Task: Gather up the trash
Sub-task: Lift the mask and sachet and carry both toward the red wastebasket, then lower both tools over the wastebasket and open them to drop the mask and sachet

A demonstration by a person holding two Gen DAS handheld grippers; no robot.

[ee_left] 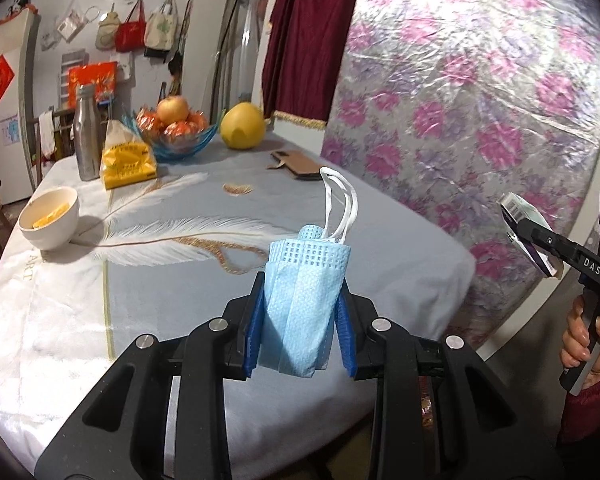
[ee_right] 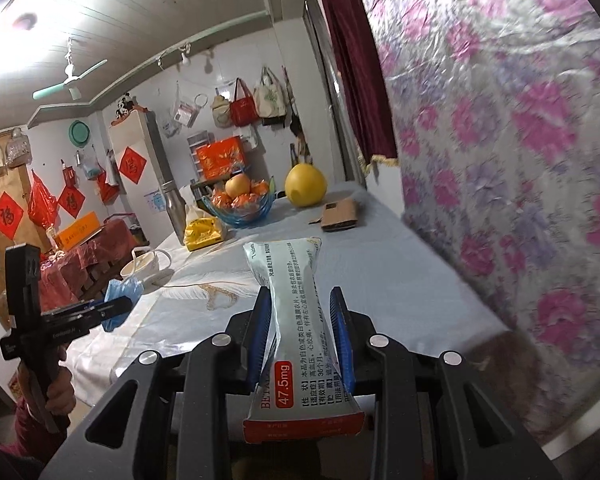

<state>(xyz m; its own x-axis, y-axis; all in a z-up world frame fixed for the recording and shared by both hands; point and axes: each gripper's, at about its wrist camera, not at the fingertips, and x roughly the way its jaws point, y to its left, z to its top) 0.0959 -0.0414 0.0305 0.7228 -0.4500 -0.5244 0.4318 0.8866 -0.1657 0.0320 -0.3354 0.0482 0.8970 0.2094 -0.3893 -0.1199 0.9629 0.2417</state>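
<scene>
I have both pickups made: my left claw [ee_left: 300, 320] is clamped on a folded blue face mask [ee_left: 300, 300], my right claw [ee_right: 303, 340] squeezes a medicine box [ee_right: 300, 332], both lifted above the desk's [ee_left: 380, 240] near edge. Next I need a bin, which neither view shows.

The near half of the grey cloth-covered surface [ee_left: 380, 280] lies open; far off, a white ceramic bowl [ee_left: 50, 218], yellow packet [ee_left: 126, 160] and brown cardboard piece [ee_left: 298, 164] crowd it, floral plastic-wrapped mattress [ee_left: 480, 100] blocking right.

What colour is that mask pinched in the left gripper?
Light blue, with white ear loops. The face mask shows best in the left wrist view.
</scene>
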